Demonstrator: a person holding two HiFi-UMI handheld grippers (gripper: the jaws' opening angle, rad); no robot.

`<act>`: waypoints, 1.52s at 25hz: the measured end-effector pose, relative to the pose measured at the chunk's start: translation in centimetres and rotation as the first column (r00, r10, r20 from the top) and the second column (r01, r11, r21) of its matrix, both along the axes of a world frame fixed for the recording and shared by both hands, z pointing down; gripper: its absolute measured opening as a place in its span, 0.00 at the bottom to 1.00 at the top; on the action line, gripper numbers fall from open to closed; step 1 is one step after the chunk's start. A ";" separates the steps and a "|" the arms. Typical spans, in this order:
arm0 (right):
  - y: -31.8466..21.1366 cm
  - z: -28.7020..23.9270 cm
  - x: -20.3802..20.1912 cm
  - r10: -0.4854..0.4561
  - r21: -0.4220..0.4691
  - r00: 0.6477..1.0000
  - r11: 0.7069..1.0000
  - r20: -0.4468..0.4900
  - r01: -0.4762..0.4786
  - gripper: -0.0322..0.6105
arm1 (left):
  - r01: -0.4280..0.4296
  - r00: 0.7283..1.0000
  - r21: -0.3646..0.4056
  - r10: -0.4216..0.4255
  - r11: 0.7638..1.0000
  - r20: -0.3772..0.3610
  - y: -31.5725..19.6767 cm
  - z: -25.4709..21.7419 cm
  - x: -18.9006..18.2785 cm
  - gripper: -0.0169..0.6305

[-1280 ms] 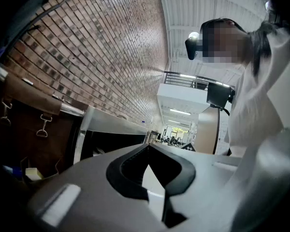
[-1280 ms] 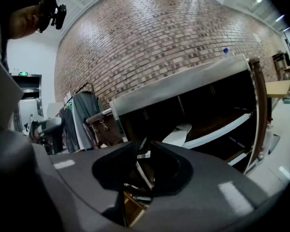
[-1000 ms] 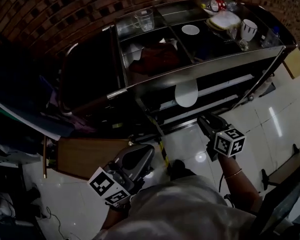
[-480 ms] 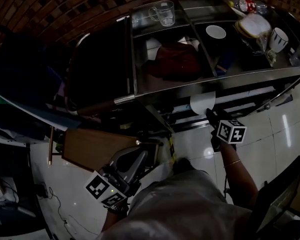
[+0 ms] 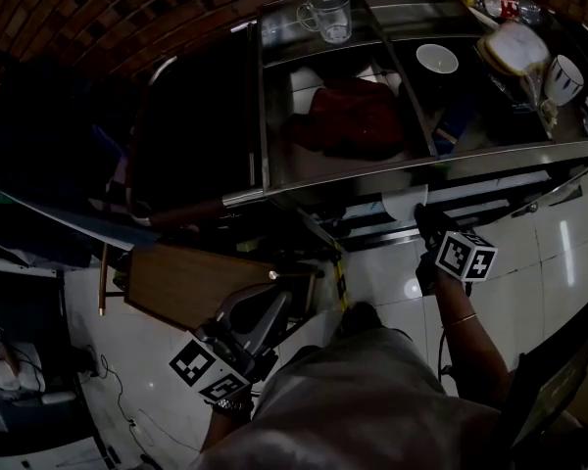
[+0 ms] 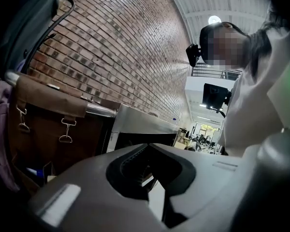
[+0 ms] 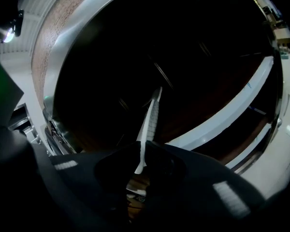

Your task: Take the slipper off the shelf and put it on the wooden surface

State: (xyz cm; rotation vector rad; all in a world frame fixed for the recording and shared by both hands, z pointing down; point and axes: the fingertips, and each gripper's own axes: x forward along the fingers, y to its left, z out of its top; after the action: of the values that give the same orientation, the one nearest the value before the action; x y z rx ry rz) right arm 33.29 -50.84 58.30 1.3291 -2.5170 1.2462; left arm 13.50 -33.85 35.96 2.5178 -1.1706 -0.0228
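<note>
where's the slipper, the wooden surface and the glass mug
slipper (image 7: 150, 120), right gripper view, its ribbed edge
wooden surface (image 5: 191, 284), head view, middle of its top
glass mug (image 5: 331, 18), head view, its side

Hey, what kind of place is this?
Probably an indoor kitchen-style corner: a brick wall, a steel shelf unit holding a glass mug and a bowl, over a glossy tiled floor.

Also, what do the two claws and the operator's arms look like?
Left claw: pale grey moulded shell, with a white cube bearing black square markers. Right claw: black shell, same kind of cube. The person wears a light top and a thin bracelet on the right wrist.
</note>
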 end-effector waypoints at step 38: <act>45.9 -10.9 -14.0 0.275 0.265 0.955 0.935 -0.112 -0.238 0.10 | -0.490 0.865 0.083 0.496 0.868 -0.082 27.4 -0.5 -12.1 0.03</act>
State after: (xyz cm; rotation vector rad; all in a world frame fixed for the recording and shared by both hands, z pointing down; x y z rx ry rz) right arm 19.30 -4.90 47.38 1.7831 -2.5214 0.8409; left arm 1.36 -6.42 35.44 2.7579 -0.4633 -0.0537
